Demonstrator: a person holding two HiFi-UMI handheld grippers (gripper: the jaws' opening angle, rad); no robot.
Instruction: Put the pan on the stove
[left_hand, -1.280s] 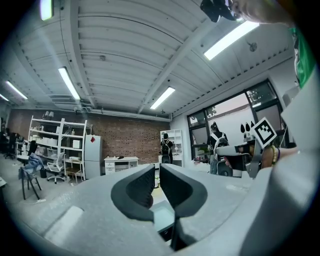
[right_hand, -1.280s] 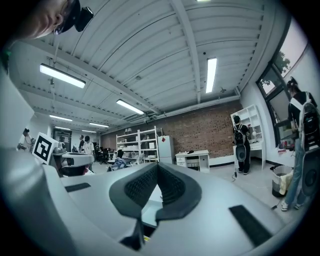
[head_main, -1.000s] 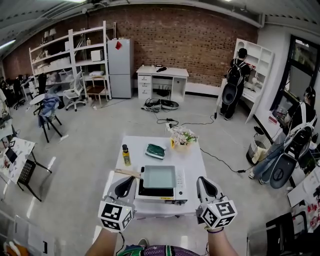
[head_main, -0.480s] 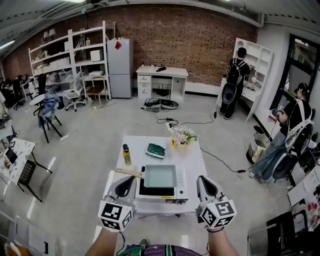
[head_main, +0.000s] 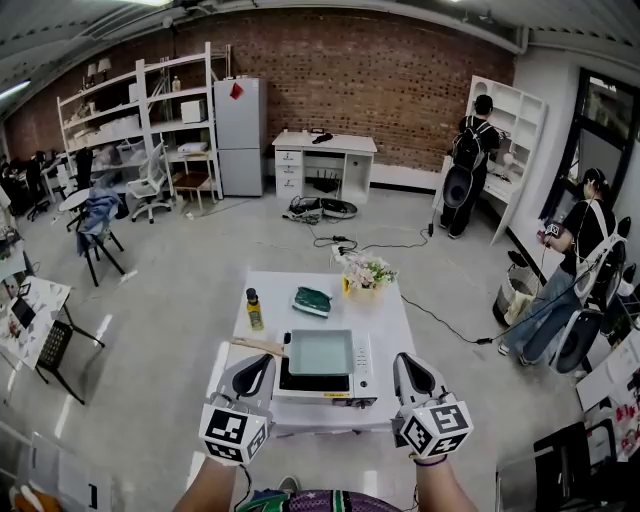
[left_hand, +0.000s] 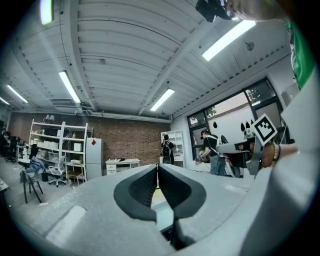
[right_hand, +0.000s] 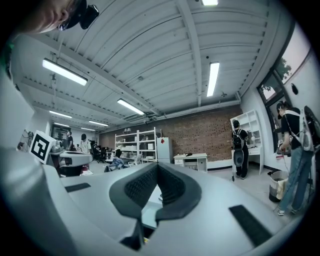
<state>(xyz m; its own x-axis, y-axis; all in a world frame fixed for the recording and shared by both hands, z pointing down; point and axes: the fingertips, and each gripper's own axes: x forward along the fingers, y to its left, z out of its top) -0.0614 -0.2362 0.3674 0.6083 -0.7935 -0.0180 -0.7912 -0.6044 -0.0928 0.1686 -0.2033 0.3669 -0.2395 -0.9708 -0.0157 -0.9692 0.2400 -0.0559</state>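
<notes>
Now, left gripper (head_main: 262, 362): jaws closed tip to tip with nothing between them. It is held level at the near edge of the table (head_main: 395, 320), just this side of the handle (head_main: 255, 346).
Right gripper (head_main: 403, 360): jaws also closed at the tips and empty. It is held level, just beside the front right corner of the stove (head_main: 362, 368).
Pan (head_main: 320, 352): square and pale green inside, sitting on the stove. Its wooden handle sticks out to the left, and neither gripper has hold of it.
Stove: a white portable burner at the near edge of the table, between the two grippers.
Bottle (head_main: 253, 309): upright on the left of the table, behind the handle.
Green item (head_main: 311, 301): lies flat behind the pan; I cannot tell what it is.
Flowers (head_main: 366, 272): at the far right of the table.
</notes>
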